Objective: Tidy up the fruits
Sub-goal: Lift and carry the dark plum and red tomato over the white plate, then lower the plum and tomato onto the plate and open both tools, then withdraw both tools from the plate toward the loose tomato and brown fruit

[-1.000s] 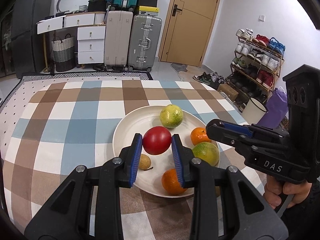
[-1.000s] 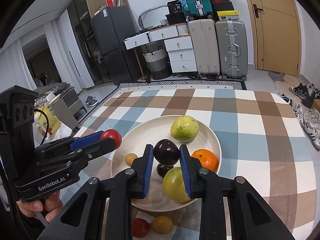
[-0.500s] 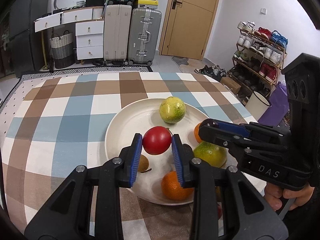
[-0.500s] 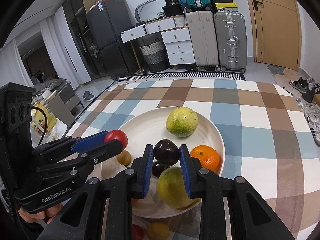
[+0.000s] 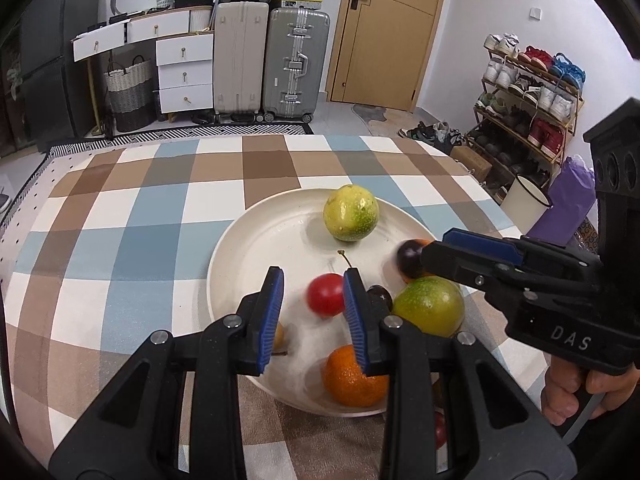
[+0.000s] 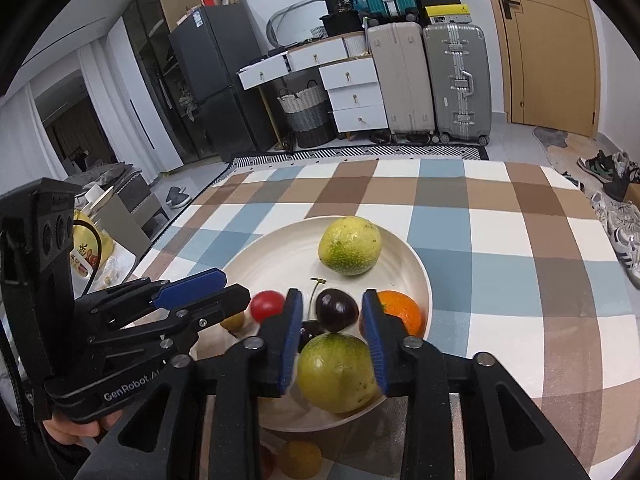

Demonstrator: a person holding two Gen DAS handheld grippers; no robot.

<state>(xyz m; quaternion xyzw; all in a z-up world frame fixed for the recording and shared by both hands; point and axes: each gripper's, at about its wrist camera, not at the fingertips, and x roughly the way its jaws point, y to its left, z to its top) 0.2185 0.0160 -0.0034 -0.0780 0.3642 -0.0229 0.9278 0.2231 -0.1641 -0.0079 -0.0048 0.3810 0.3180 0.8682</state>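
Checked cloth in brown, blue and white covers the worktop (image 5: 140, 216), with suitcases, white drawers and a wooden door seen behind it.

From the left wrist view, a cream plate (image 5: 256, 240) is seen near the middle of the worktop. The left gripper (image 5: 314, 308) is held low over the plate's near side. Its jaws have just been opening and stand slightly apart. A red fruit (image 5: 325, 294), blurred, is seen between them, close against the right pad and clear of the left one. A yellow-green fruit (image 5: 351, 213) lies at the far side of the plate. A larger green fruit (image 5: 429, 306) and an orange (image 5: 354, 378) lie at the near right. A small brown fruit (image 5: 278, 336) is partly hidden behind the left jaw. The right gripper (image 5: 436, 248) reaches in from the right, with a dark plum (image 5: 409, 258), blurred, at its tip.

From the right wrist view, the right gripper (image 6: 331, 322) is held over the plate (image 6: 272, 256). Its jaws have just been opening, and the dark plum (image 6: 336, 309) sits between them with a gap on each side. The green fruit (image 6: 338, 372) lies just below it, and a second orange (image 6: 402, 314) lies behind the right jaw. The left gripper (image 6: 236, 292) comes in from the left, the red fruit (image 6: 267, 305) at its tip. Two more fruits are seen off the plate at the near edge, too blurred to name.
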